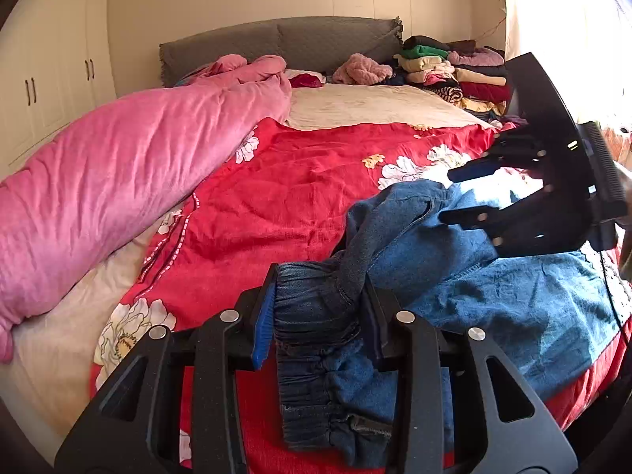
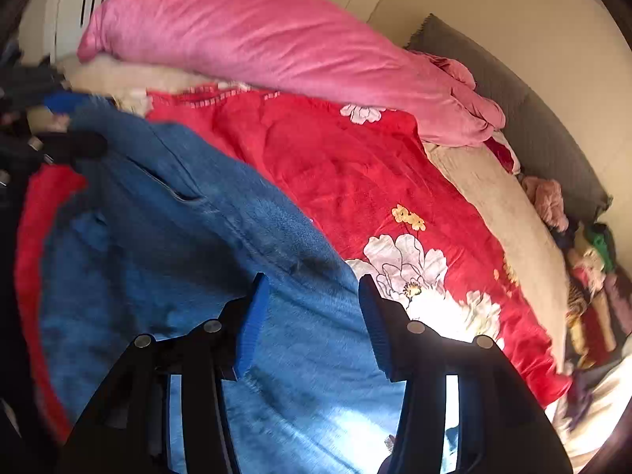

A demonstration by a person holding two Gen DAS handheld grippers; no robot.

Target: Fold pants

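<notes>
Blue denim pants (image 1: pixel 493 296) lie crumpled on the red flowered bedspread (image 1: pixel 276 197). My left gripper (image 1: pixel 316 316) has its blue pads around the gathered elastic waistband (image 1: pixel 312 308), which fills the gap between them. My right gripper (image 1: pixel 458 193) hangs open above the pants at the right. In the right wrist view my right gripper (image 2: pixel 312 316) is open just over the denim (image 2: pixel 177 245), gripping nothing. The left gripper (image 2: pixel 59 126) shows blurred at the far left.
A pink quilt (image 1: pixel 118 166) is bunched along the left of the bed. A beige sheet (image 1: pixel 375 106) and grey headboard (image 1: pixel 284 43) lie beyond. Stacks of folded clothes (image 1: pixel 454 75) sit at the far right corner. White wardrobes (image 1: pixel 47 59) stand at the left.
</notes>
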